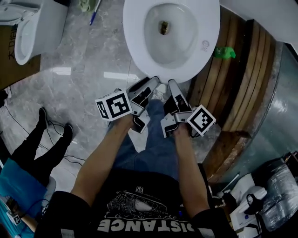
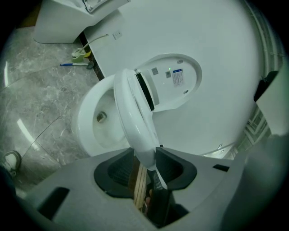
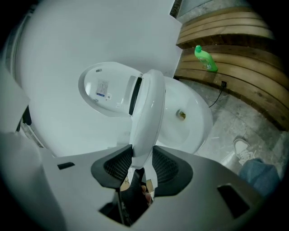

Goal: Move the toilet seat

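Note:
The white toilet seat is a ring over the bowl, seen from above in the head view. In the left gripper view the seat shows edge-on, lifted off the bowl, with the raised lid behind it. My left gripper has its pads pressed on the seat's front rim. My right gripper grips the same rim close beside it, where the seat fills the gap between the pads.
A second toilet stands at the far left, with a blue pen on the marble floor. A green bottle lies on curved wooden slats to the right. A person in black sits at the left among cables.

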Demonstrator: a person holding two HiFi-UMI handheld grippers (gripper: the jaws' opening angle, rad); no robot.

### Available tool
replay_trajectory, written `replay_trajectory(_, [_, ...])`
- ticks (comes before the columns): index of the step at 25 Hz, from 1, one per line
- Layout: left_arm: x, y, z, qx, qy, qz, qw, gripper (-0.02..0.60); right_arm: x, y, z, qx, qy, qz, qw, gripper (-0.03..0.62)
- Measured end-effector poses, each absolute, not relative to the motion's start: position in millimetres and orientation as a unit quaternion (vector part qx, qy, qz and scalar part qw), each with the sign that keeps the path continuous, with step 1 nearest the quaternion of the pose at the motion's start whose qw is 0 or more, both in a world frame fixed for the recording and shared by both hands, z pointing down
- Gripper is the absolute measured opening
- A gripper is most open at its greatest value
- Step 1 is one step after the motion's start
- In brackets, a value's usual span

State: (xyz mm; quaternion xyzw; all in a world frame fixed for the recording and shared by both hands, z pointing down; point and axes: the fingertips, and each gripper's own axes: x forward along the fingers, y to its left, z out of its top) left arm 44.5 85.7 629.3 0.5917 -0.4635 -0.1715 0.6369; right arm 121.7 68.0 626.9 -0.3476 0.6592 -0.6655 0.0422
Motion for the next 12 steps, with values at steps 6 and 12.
replay_trajectory(6, [38.4, 77.1, 586.7, 0.596, -0.467, -0.19, 0.625, 0.156, 117.6, 59.7, 584.5, -0.333, 0.675, -0.657, 0.038, 0.143])
replay_trajectory(12, [35.1, 65.2, 547.2, 0.603, -0.471, -0.207, 0.609, 0.153, 113.7, 46.1, 542.0, -0.316, 0.7, -0.638, 0.043, 0.14])
